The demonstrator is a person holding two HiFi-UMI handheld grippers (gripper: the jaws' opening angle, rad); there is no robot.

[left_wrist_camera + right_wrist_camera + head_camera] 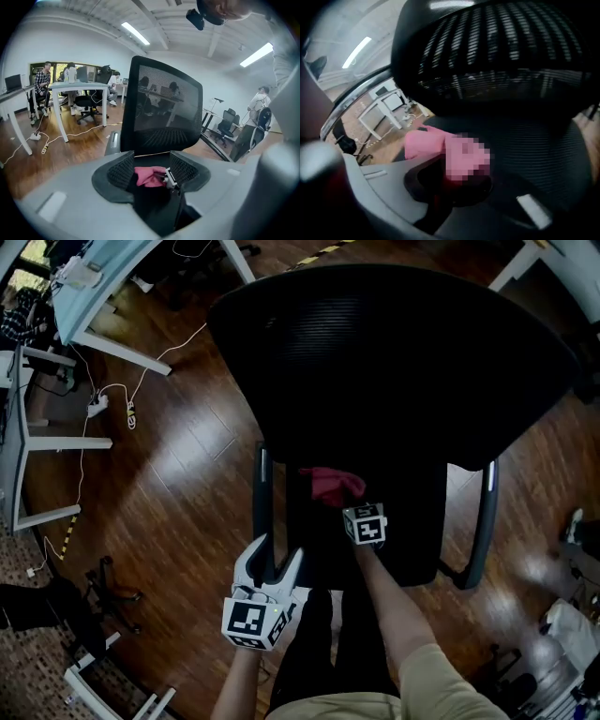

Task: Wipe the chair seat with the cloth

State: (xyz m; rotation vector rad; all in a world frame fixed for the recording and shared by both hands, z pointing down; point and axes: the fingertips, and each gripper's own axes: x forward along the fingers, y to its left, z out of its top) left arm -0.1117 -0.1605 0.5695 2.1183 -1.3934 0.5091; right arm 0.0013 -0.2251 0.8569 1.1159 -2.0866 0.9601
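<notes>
Open seat (412, 521) between armrests (262, 512), backrest (394, 362) beyond

place: open-plan office | far left: white desks (77, 86), seated people (43, 80), swivel chairs (87, 102) | ceiling: strip lights (136, 33) | floor: wood planks (178, 474), power strip (97, 407) with cables | near: mesh office chair (394, 362)

a crumpled pink cloth (330, 486) rests on the black chair seat (412, 517).
</notes>
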